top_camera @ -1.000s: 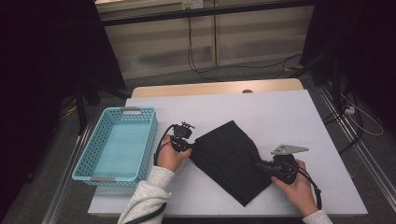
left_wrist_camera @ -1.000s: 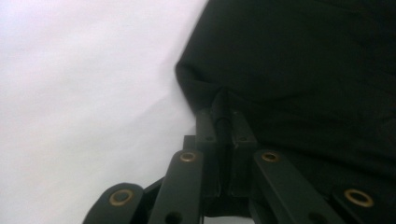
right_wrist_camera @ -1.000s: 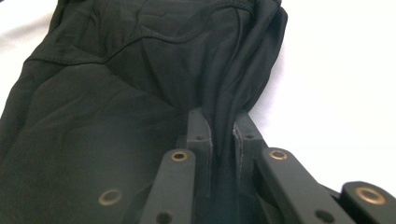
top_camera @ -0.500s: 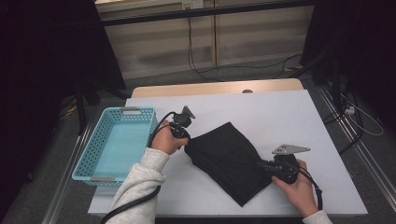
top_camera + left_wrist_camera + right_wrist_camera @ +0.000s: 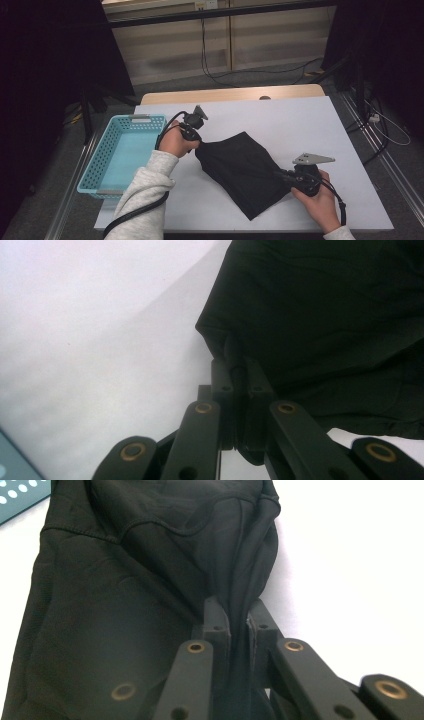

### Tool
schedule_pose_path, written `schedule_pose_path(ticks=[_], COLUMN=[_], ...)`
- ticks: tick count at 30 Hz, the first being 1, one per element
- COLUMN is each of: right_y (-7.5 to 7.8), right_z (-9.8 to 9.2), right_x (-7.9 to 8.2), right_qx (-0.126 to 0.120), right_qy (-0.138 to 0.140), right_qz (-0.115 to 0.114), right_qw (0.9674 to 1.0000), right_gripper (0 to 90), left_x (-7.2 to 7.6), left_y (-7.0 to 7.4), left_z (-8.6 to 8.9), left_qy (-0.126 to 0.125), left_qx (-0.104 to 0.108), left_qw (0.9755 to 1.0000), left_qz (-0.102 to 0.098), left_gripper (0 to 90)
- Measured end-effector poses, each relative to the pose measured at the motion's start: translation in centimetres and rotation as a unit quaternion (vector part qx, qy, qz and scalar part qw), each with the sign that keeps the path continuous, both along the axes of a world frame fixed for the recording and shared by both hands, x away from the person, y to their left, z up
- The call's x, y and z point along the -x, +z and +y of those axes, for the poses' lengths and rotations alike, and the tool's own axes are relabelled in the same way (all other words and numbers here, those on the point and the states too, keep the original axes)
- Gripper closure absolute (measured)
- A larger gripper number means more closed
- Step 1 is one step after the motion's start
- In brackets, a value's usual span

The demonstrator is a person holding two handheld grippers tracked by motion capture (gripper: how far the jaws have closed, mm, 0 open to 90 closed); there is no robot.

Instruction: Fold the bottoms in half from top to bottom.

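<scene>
A black cloth [image 5: 245, 170] lies spread over the middle of the white table [image 5: 300, 120]. My left gripper [image 5: 198, 144] is shut on the cloth's left corner and holds that corner lifted off the table. In the left gripper view the jaws pinch a fold of the black cloth [image 5: 320, 315]. My right gripper [image 5: 278, 174] is shut on the cloth's right edge, low near the table's front. Its own view has the black cloth [image 5: 125, 590] bunched between the closed jaws.
A light blue plastic basket [image 5: 120, 155] stands at the table's left edge, with nothing in it; its corner [image 5: 20, 495] is in the right gripper view. Cables run across the floor behind the table. Bare white tabletop lies beyond and to the right of the cloth.
My left hand has risen and drawn the cloth's left corner up and back, so the cloth's left side is bunched. The right hand has stayed in place.
</scene>
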State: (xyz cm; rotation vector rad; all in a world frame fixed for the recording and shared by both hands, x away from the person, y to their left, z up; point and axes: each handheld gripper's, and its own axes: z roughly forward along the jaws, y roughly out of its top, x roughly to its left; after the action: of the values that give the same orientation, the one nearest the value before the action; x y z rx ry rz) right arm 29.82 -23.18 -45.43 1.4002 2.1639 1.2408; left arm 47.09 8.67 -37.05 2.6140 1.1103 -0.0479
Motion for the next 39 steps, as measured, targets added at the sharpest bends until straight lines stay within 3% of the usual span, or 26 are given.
schedule_pose_path(ticks=[17,30,39], right_y=[1.3,2.3,3.0], right_z=[1.5,2.6,3.6], right_x=[0.0,-0.2,-0.1], right_qx=[-0.009,-0.015,-0.023], right_qy=[0.007,0.010,0.016], right_qz=[-0.030,-0.049,-0.065], right_qw=[0.9995,0.9986,0.9975], right_gripper=[82.9,83.0,83.0], left_x=[-1.0,-1.3,-1.1], left_y=[3.4,5.0,6.6], left_z=[0.8,2.0,3.2], left_qy=[-0.011,-0.018,-0.016], left_qx=[-0.014,-0.019,-0.025], left_qw=[0.9998,0.9994,0.9994], left_qz=[0.005,0.023,0.017], left_gripper=[87.2,87.2,87.2])
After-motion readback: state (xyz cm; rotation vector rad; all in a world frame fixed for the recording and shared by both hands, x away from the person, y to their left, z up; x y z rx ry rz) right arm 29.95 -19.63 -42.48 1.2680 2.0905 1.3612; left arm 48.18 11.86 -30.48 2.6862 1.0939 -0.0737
